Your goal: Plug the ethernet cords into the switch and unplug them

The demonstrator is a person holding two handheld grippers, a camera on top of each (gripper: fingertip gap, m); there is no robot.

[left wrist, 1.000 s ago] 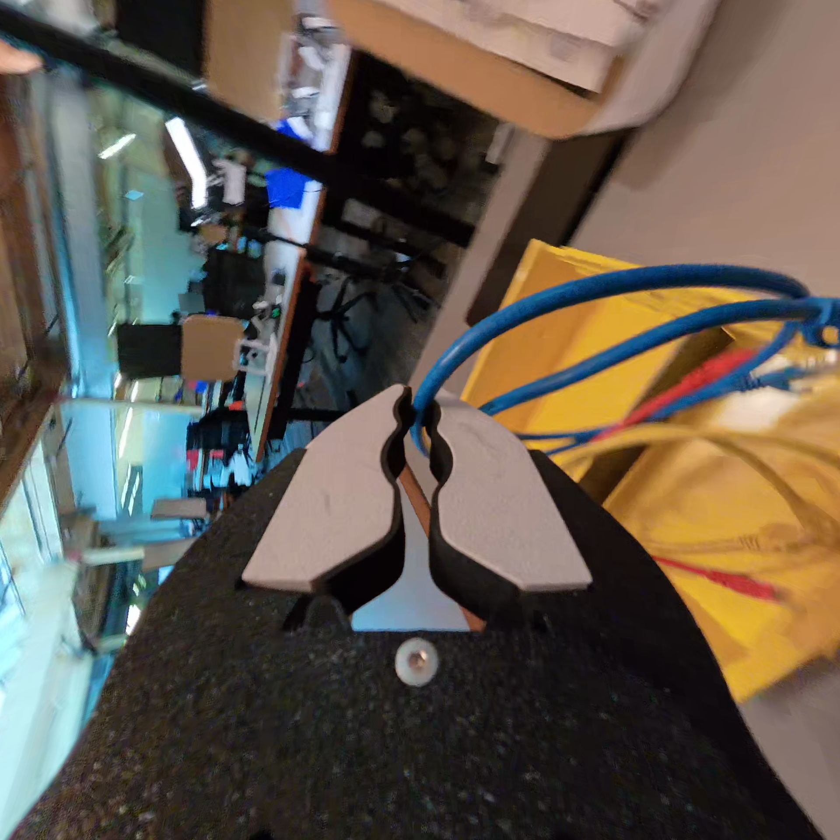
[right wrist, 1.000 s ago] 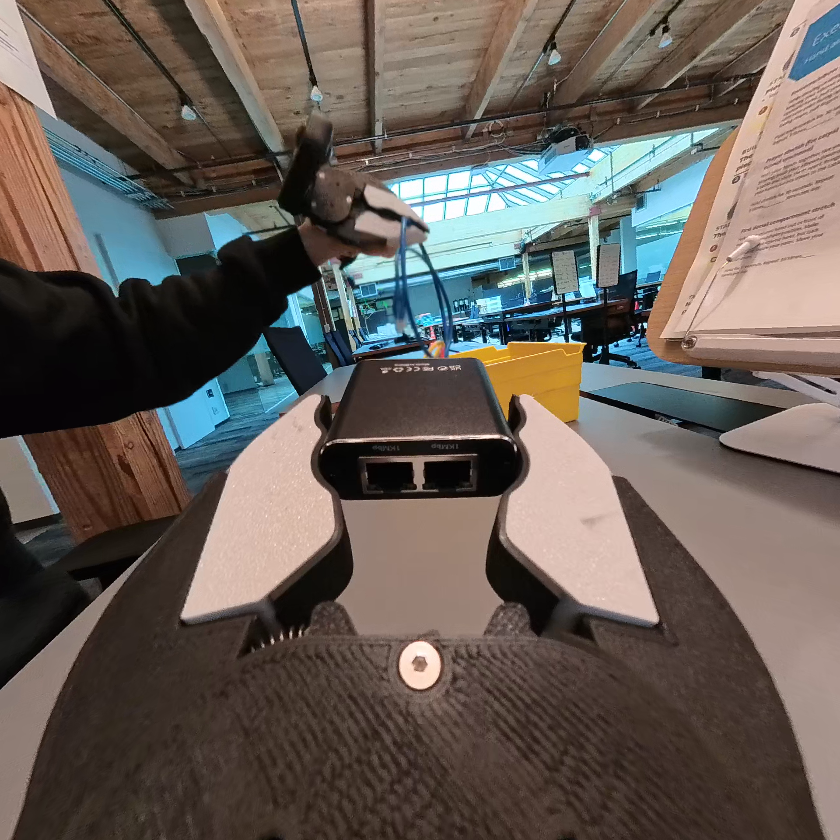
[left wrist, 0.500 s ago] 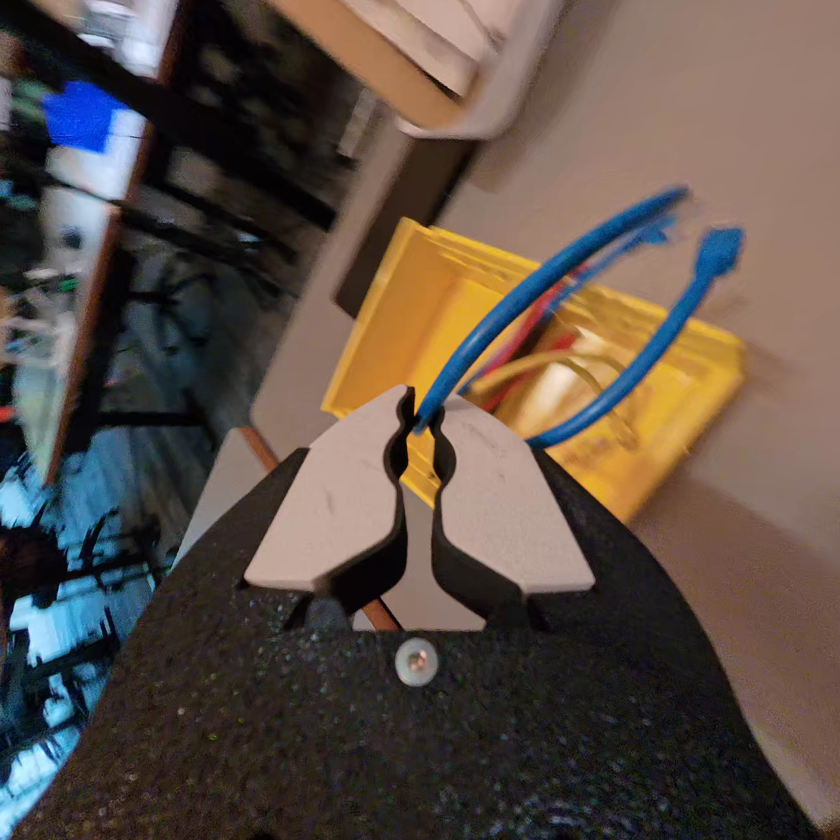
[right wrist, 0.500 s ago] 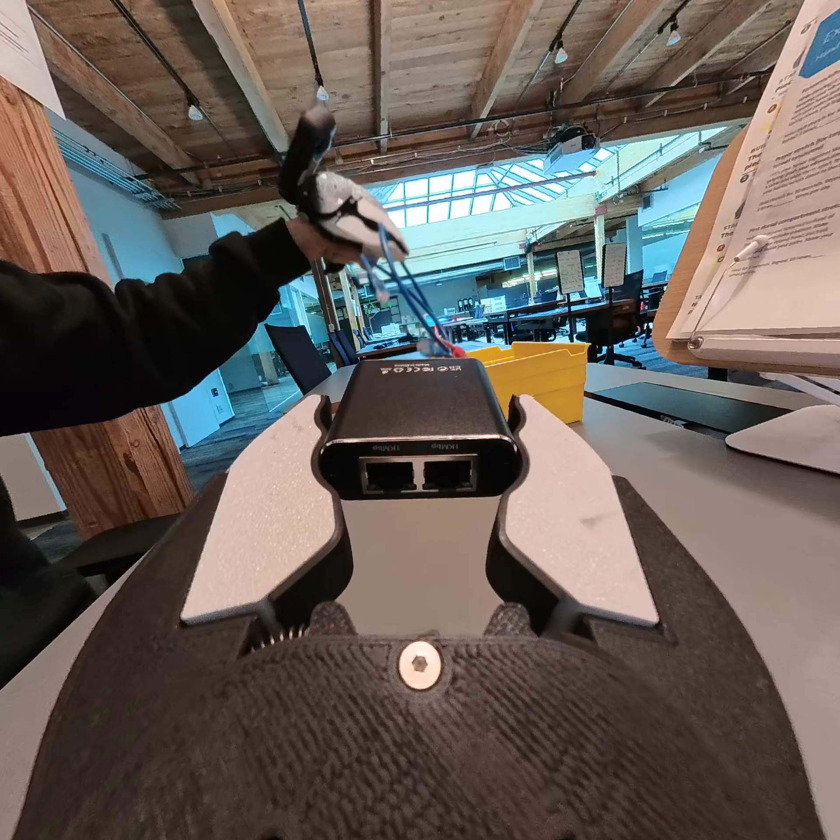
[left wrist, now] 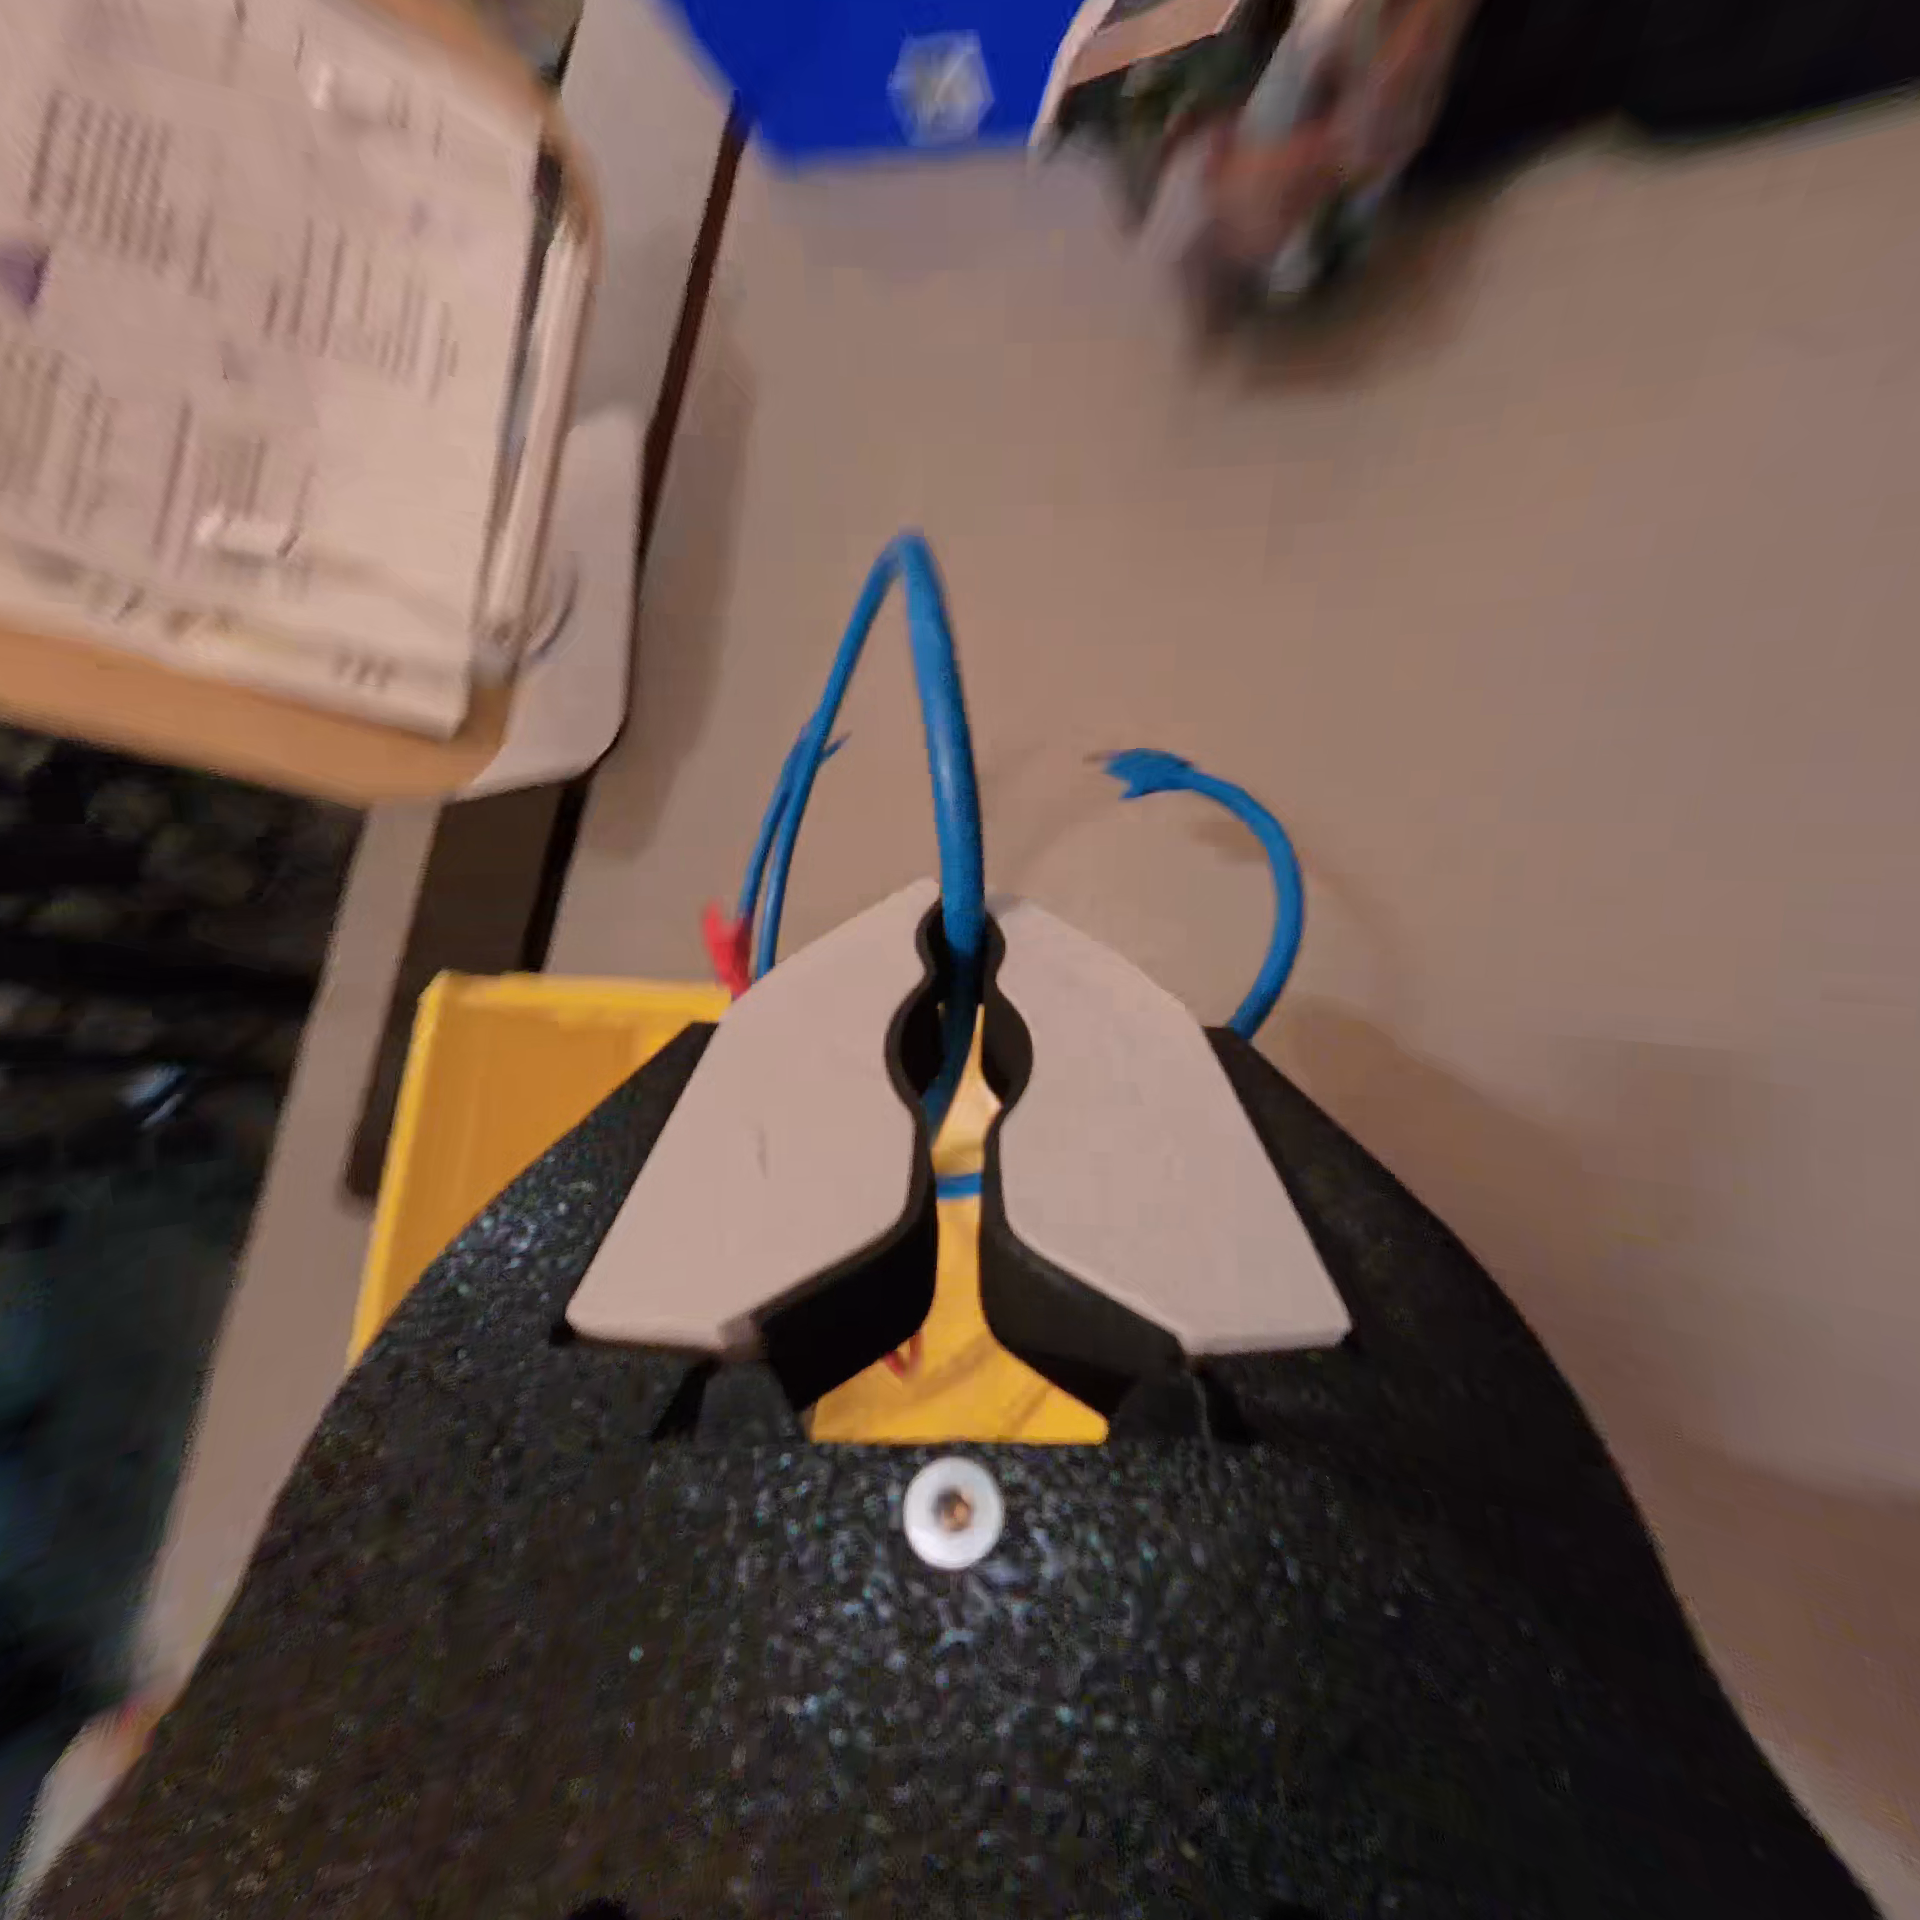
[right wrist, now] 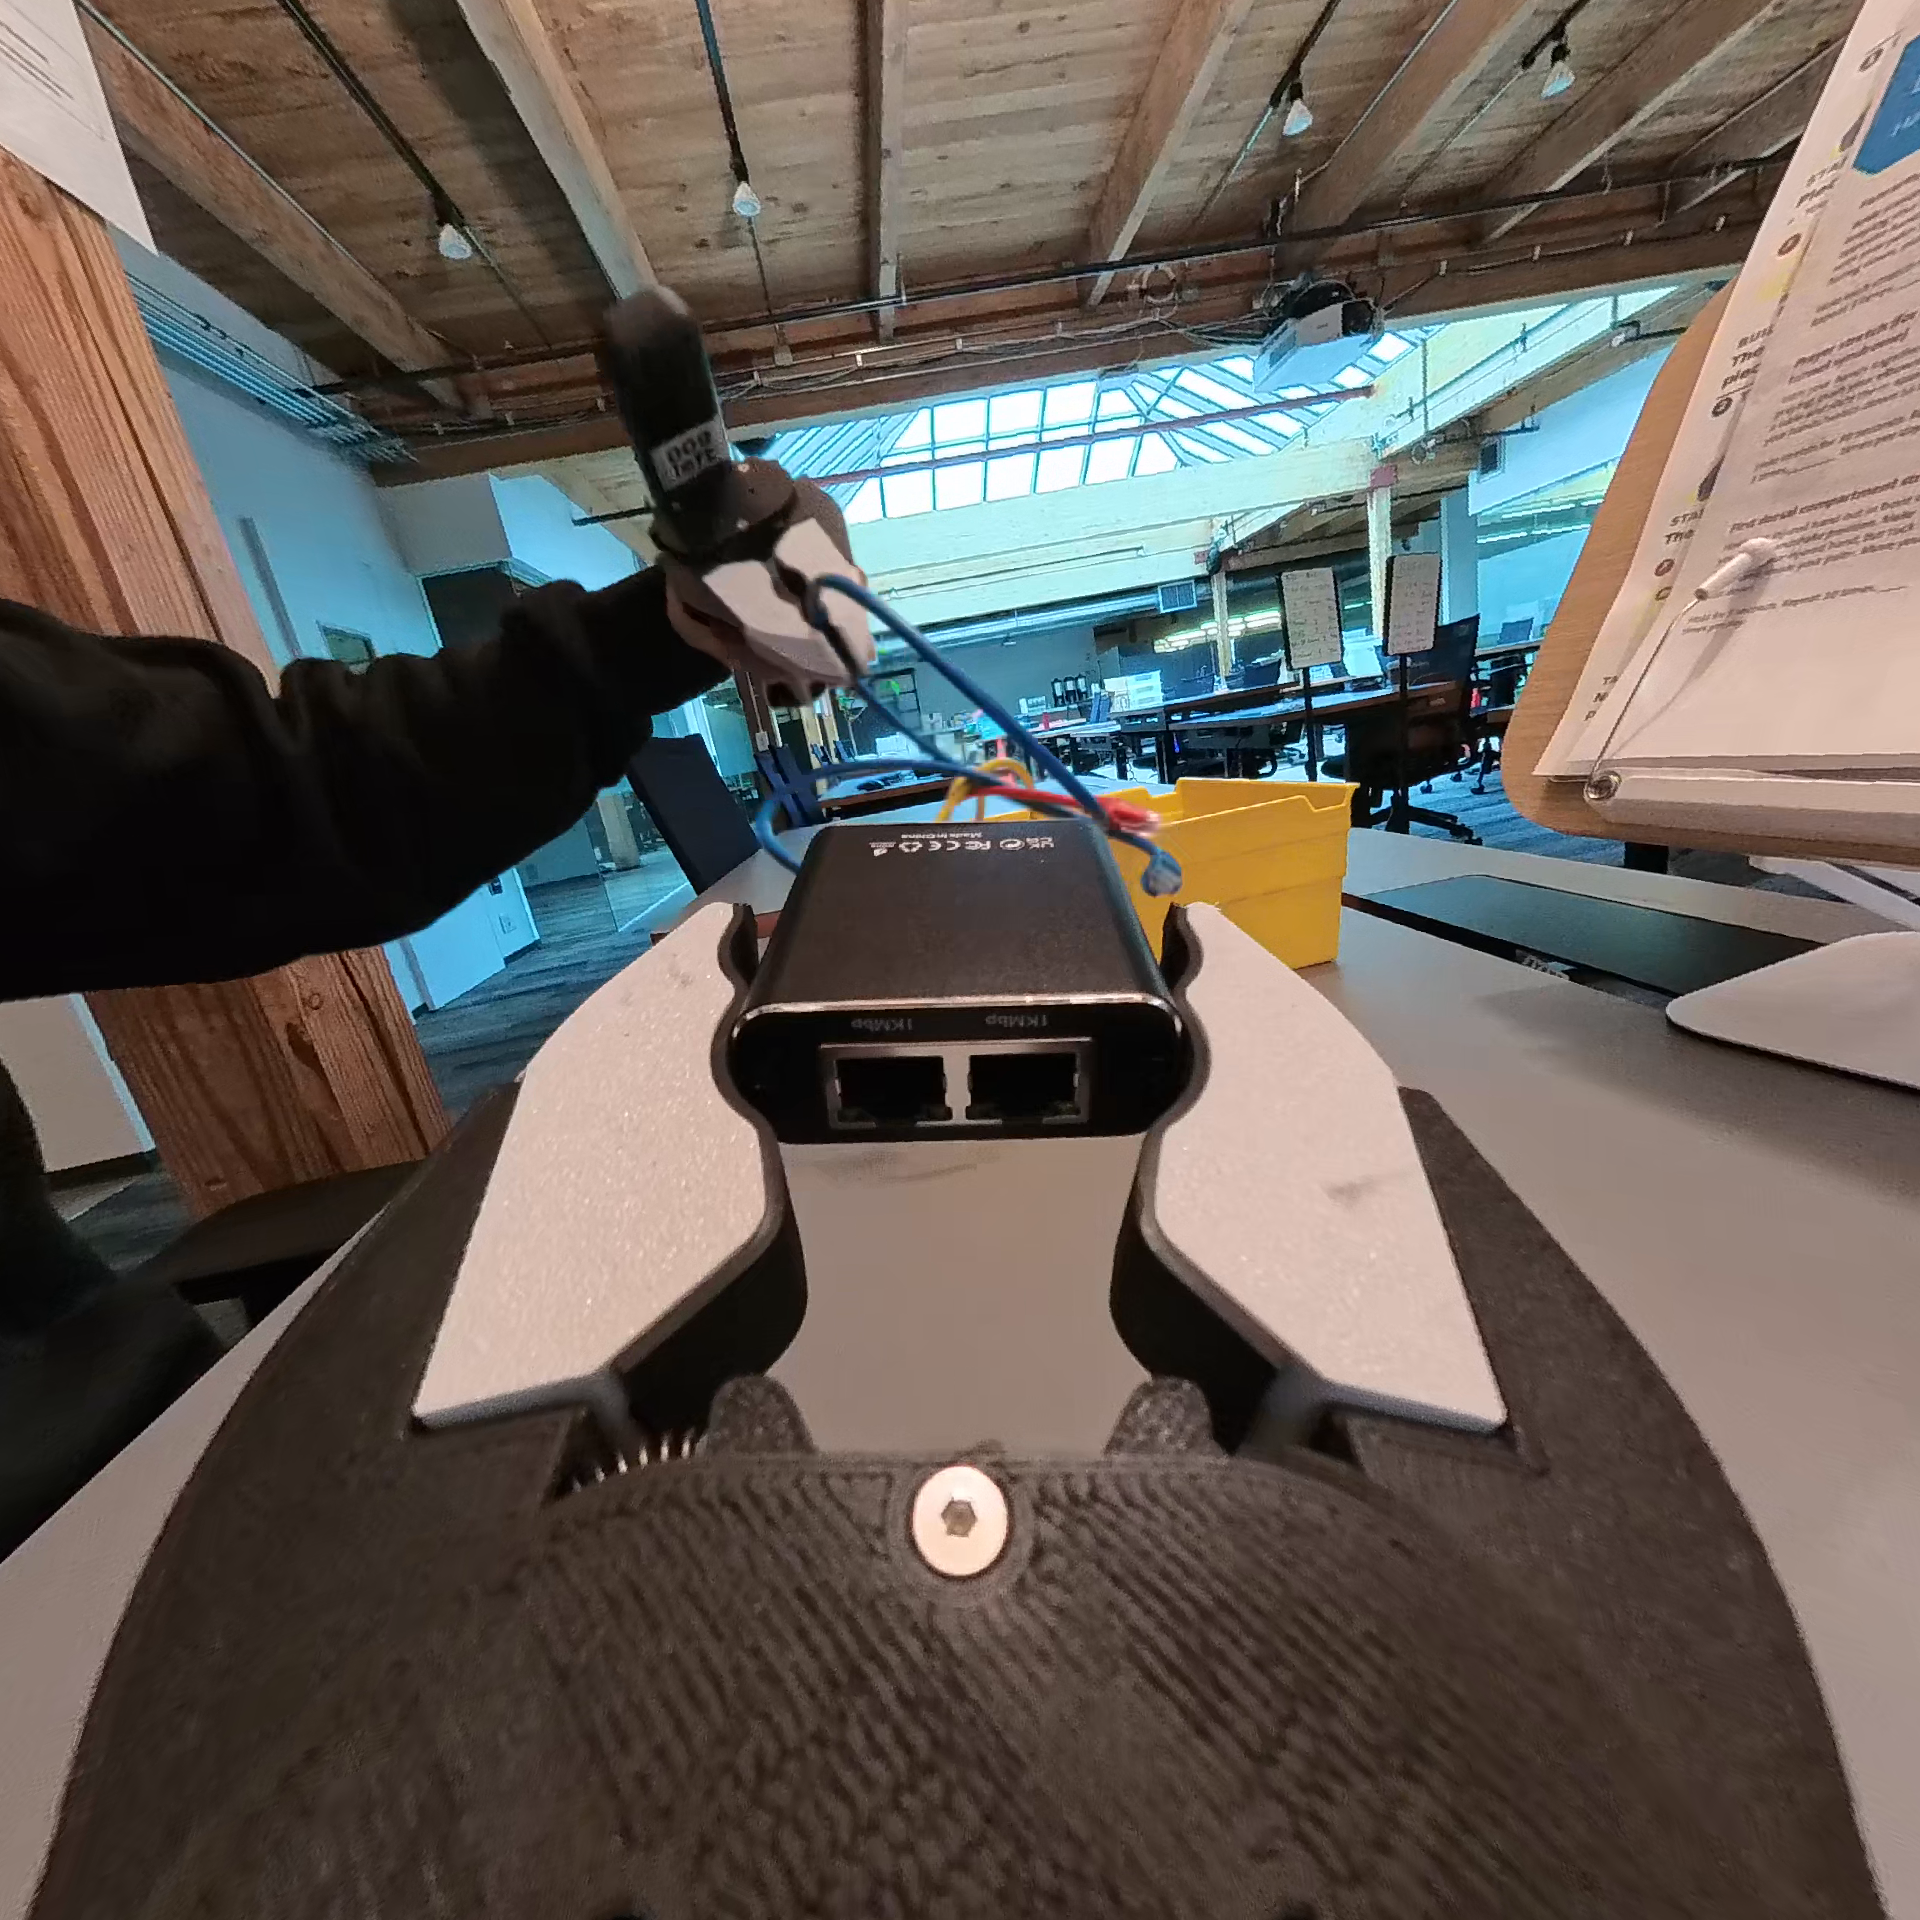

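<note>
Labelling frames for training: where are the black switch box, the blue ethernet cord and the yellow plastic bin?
black switch box [right wrist: 961, 920], right wrist view, top face
blue ethernet cord [left wrist: 954, 769], left wrist view, loop
yellow plastic bin [right wrist: 1262, 868], right wrist view, side wall

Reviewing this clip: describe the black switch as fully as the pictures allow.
The switch is a small black box with rounded edges, smooth and slightly glossy, possibly metal. Its near face has two side-by-side sockets, both empty; small pale markings sit above them and on the top's far end. It lies level, sockets facing the camera, clamped on both sides by the right tool above the grey table. No cord touches it; the blue cord hangs from the left tool behind it.
</note>
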